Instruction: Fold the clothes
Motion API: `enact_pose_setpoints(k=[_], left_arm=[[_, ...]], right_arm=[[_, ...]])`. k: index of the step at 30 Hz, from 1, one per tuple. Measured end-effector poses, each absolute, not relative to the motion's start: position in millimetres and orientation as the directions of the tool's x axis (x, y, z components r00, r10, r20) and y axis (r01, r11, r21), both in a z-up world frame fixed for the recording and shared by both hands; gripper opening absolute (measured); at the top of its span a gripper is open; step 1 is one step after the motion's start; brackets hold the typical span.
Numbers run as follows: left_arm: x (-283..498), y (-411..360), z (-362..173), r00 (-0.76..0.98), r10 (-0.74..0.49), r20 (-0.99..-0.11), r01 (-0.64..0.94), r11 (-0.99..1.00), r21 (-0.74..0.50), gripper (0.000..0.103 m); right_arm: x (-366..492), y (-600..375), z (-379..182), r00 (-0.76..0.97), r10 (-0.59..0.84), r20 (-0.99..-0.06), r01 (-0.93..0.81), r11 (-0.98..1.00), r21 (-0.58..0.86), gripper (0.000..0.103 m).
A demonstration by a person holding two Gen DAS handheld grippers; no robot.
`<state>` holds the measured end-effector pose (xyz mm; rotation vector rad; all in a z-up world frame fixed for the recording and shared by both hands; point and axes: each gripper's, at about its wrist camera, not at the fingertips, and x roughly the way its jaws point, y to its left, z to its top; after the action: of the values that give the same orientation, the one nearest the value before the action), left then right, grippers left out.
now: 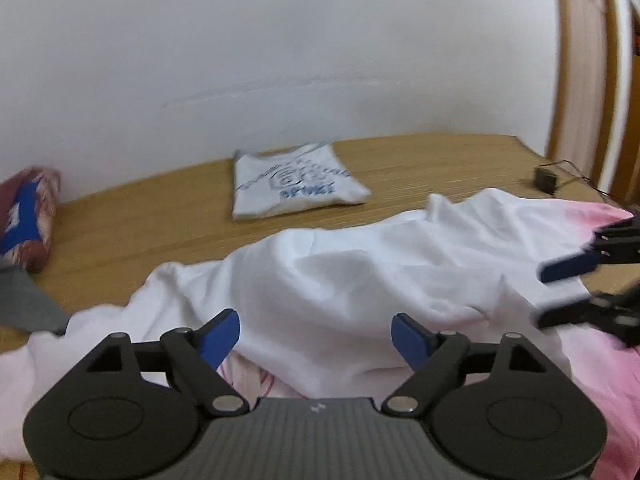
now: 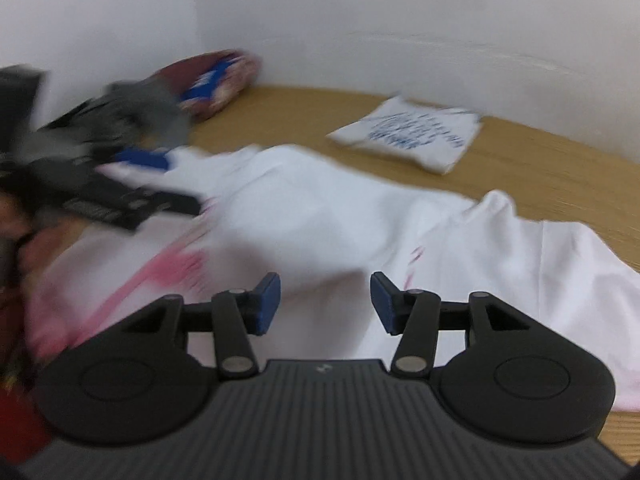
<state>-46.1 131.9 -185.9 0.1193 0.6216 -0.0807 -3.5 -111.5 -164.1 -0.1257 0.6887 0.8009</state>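
Left wrist view: left claw (image 1: 316, 334) released, blue pads spread wide, nothing between them. It hangs just above the white and pink garment (image 1: 360, 276), which lies rumpled across the near part of the wooden surface (image 1: 420, 168). White cloth is bunched in a ridge across the middle; pink shows at the right end and under the near fold.

Right claw (image 1: 560, 292) enters from the right edge, blurred, one blue pad visible, jaws apart, over the pink end of the garment. Whether it touches the cloth cannot be told from here.

Folded white T-shirt (image 1: 292, 184) with blue print lies flat farther back, near the white wall (image 1: 280, 48), well apart from the loose garment. Red, white and blue bundle (image 1: 28, 216) sits at the far left against the wall. Grey cloth (image 1: 24, 300) at the left edge, just beside the garment. Small dark box (image 1: 546, 178) with a thin cable at the far right of the surface. Wooden frame (image 1: 580, 60) stands upright at the right.

Right wrist view: right claw (image 2: 324, 304) released, pads partly apart, empty, over the white cloth with pink marks. Left claw (image 2: 156, 180) shows at left, heavily blurred, above the garment's far-left end. Folded T-shirt sits beyond, near the wall.
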Motion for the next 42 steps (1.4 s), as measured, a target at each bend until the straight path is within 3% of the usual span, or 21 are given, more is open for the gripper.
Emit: enact_pose_setpoints(k=[3, 5, 7, 10, 15, 18, 22, 23, 24, 28, 32, 38, 42], left_arm=[[-17.9, 136.7, -182.5, 0.828, -0.047, -0.559, 0.136, 0.983, 0.119, 0.086], [14.5, 143.4, -179.4, 0.814, -0.087, -0.574, 0.177, 0.979, 0.102, 0.086], [60.2, 147.7, -181.7, 0.729, -0.188, -0.658, 0.278, 0.96, 0.034, 0.085], [108.8, 142.6, -195.3, 0.614, -0.246, -0.75, 0.35, 0.937, -0.021, 0.079], [136.7, 134.6, -209.5, 0.534, -0.247, -0.809, 0.37, 0.928, -0.04, 0.08], [143.2, 134.3, -217.4, 0.498, -0.25, -0.83, 0.349, 0.934, -0.072, 0.081], [153.1, 125.3, -232.6, 0.459, -0.204, -0.865, 0.323, 0.945, -0.051, 0.082], [154.4, 121.4, -234.8, 0.452, -0.189, -0.872, 0.329, 0.944, -0.034, 0.082], [155.0, 117.4, -237.5, 0.447, -0.179, -0.876, 0.34, 0.94, -0.018, 0.083], [153.0, 105.7, -250.3, 0.447, -0.158, -0.88, 0.378, 0.925, 0.026, 0.09], [154.2, 96.7, -255.0, 0.45, -0.135, -0.883, 0.37, 0.928, 0.047, 0.098], [155.7, 98.5, -256.7, 0.444, -0.157, -0.882, 0.391, 0.92, 0.033, 0.101], [145.9, 101.0, -257.9, 0.485, -0.174, -0.857, 0.395, 0.918, 0.037, 0.102]], right_arm=[[-24.1, -111.5, -169.5, 0.345, 0.74, -0.578, -0.614, 0.643, 0.457, 0.053], [-34.5, -99.4, -188.8, 0.362, 0.727, -0.583, -0.467, 0.683, 0.562, 0.053], [-42.4, -82.4, -204.4, 0.448, 0.62, -0.644, -0.352, 0.785, 0.51, 0.055], [-47.3, -62.5, -224.9, 0.513, 0.463, -0.723, -0.114, 0.871, 0.477, 0.054], [-67.3, -48.1, -228.5, 0.585, 0.359, -0.728, 0.061, 0.875, 0.481, 0.054], [-79.0, -52.0, -231.9, 0.663, 0.307, -0.682, 0.163, 0.83, 0.533, 0.054], [-68.1, -38.7, -241.4, 0.747, 0.284, -0.601, 0.185, 0.779, 0.599, 0.054], [-67.1, -35.0, -241.7, 0.75, 0.298, -0.591, 0.174, 0.773, 0.61, 0.045], [-68.8, -32.5, -241.3, 0.743, 0.32, -0.588, 0.163, 0.765, 0.623, 0.028], [-79.5, -25.0, -244.2, 0.702, 0.396, -0.591, 0.18, 0.705, 0.686, 0.017], [-97.5, -20.0, -248.3, 0.67, 0.462, -0.581, 0.233, 0.612, 0.756, 0.014], [-127.1, -14.3, -233.2, 0.651, 0.549, -0.524, 0.21, 0.533, 0.82, 0.014], [-126.2, -8.9, -252.4, 0.61, 0.507, -0.609, 0.286, 0.576, 0.766, 0.018]])
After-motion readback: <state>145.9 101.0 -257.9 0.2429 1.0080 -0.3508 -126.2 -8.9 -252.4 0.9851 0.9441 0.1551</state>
